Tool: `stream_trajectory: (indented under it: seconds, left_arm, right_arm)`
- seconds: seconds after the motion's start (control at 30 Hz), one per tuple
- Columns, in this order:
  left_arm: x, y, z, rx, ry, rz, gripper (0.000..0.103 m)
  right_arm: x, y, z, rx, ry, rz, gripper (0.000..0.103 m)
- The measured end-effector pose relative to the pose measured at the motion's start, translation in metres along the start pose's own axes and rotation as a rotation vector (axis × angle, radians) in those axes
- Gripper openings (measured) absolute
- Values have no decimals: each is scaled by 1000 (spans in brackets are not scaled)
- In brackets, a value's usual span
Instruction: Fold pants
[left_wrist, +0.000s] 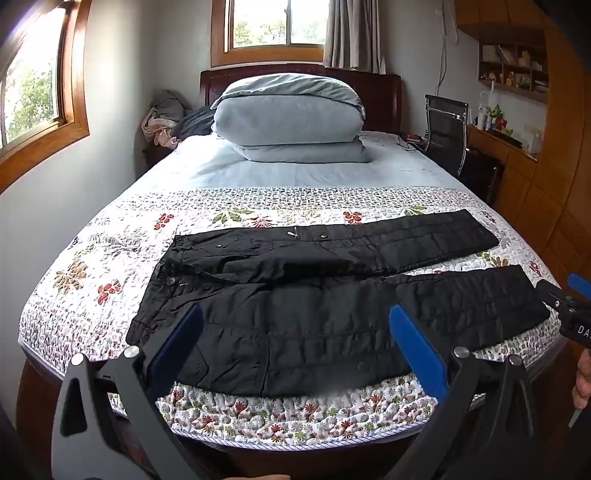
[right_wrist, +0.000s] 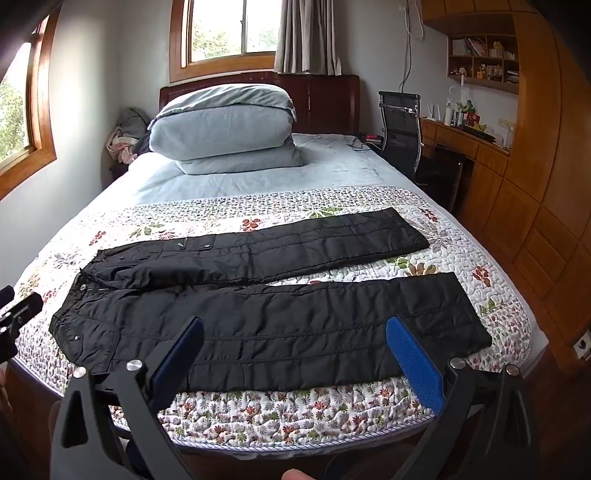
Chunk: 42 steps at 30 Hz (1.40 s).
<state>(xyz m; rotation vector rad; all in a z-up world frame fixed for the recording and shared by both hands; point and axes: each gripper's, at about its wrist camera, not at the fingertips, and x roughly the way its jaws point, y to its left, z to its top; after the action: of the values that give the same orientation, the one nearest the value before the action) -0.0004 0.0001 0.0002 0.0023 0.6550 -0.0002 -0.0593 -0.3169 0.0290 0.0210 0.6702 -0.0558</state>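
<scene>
Black pants lie spread flat across the foot of the bed, waistband to the left, both legs reaching right with a gap between them. They show the same way in the right wrist view. My left gripper is open and empty, hovering over the near leg close to the waist end. My right gripper is open and empty, hovering over the near leg toward the cuff end. The right gripper also shows at the right edge of the left wrist view. The left gripper's body shows at the left edge of the right wrist view.
The bed has a floral quilt over a light blue sheet. A folded blue duvet and pillow are stacked by the headboard. A black chair and wooden desk stand on the right. Clothes are piled at the far left.
</scene>
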Motion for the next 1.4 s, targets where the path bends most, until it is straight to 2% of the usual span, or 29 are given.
stream_trajectory:
  seconds: [1.4]
  left_arm:
    - [2,4,-1,-14,6,13,100]
  right_arm:
    - [-8,-5,2,14,-21,-2,100]
